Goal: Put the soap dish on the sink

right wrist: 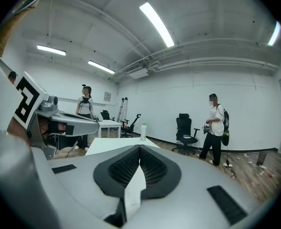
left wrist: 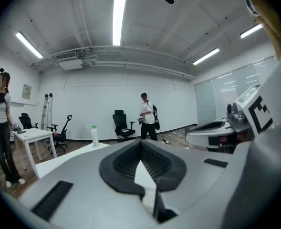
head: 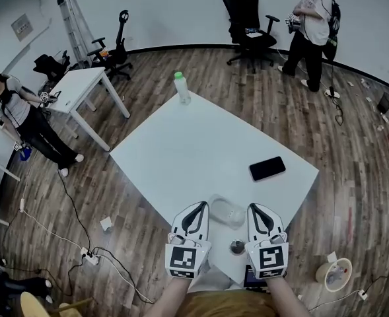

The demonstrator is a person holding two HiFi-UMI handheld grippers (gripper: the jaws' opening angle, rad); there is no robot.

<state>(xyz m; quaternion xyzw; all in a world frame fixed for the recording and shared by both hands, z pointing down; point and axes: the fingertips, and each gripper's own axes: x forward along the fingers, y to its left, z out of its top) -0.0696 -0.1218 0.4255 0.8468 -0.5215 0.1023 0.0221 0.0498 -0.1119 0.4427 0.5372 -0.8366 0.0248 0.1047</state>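
A clear, glassy soap dish (head: 226, 211) lies on the white table (head: 181, 150) near its front corner, between my two grippers. My left gripper (head: 197, 207) is held just left of the dish and my right gripper (head: 256, 209) just right of it. Both point away from me, roughly level. In the left gripper view the jaws (left wrist: 141, 144) are shut with nothing between them. The right gripper view shows its jaws (right wrist: 140, 149) shut and empty too. No sink shows in any view.
A black phone (head: 267, 168) lies on the table's right side and a green-capped bottle (head: 181, 88) stands at its far corner. A small dark round object (head: 237, 246) sits by the near edge. People, office chairs and a second white table (head: 82, 88) stand around the room.
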